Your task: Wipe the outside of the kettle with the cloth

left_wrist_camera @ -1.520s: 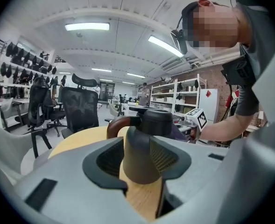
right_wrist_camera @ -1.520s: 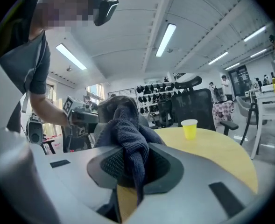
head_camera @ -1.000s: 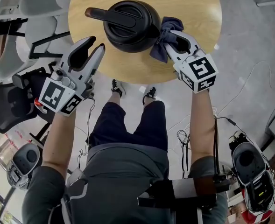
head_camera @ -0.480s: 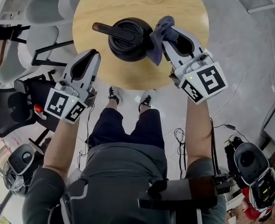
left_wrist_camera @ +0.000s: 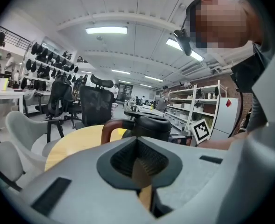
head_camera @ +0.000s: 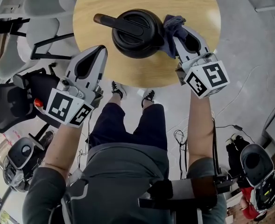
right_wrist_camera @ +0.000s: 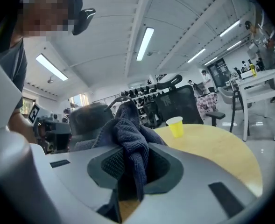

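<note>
The black kettle (head_camera: 137,34) stands on the round wooden table (head_camera: 128,76), toward its near side, with its handle (head_camera: 107,21) sticking out to the left. Both of the person's forearms reach forward, nearly level, 1 on each side of the kettle.

The right gripper (head_camera: 176,29) comes in from the near right with its marker cube facing up. Its jaws are clamped on the dark blue cloth (head_camera: 172,21), which bunches out past the tips and lies against the kettle's right side.

The left gripper (head_camera: 99,52) hovers over the table's near left edge, pointing toward the kettle but apart from it. Its jaws have just been closing and meet, with nothing between them.

A yellow cup (right_wrist_camera: 176,126) sits on the table's far part.
</note>
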`<state>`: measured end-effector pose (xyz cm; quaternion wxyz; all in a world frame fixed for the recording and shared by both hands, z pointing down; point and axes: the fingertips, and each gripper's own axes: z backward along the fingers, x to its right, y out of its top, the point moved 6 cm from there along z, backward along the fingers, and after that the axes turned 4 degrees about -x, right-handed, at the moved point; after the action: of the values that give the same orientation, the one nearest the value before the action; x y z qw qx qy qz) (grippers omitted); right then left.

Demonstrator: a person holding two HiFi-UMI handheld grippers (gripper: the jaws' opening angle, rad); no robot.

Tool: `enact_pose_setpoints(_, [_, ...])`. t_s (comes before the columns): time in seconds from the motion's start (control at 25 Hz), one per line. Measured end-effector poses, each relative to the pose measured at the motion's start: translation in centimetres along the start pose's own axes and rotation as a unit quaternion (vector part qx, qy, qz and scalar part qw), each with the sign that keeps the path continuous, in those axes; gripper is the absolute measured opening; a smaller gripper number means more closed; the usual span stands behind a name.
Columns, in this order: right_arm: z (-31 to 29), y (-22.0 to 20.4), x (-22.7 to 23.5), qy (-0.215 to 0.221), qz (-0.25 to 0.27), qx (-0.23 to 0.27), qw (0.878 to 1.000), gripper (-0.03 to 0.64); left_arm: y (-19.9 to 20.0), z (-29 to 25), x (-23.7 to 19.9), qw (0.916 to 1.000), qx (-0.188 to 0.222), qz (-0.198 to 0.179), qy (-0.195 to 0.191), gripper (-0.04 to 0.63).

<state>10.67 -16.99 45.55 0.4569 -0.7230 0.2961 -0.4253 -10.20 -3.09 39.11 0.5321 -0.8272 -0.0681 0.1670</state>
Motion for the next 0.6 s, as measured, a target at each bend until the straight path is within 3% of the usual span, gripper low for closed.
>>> enact_pose_setpoints(0.32, [-1.1,-5.7,1.9,-0.038,-0.022,-0.074,0.996,0.097,-0.3,-0.7,0.4,0.9999,-0.001,-0.016,-0.005,0.009])
enact_pose_setpoints(0.48, [-1.5,-6.1,2.3,-0.05,-0.007,-0.103,0.993,0.097,0.1,-0.8,0.2,0.9995,-0.003,-0.026,-0.015,0.009])
enact_pose_setpoints(0.6, [-0.5,-4.6,2.1,-0.059,-0.027,-0.085,0.994,0.097,0.5,-0.5,0.1,0.9993,-0.004,-0.027,-0.024,0.009])
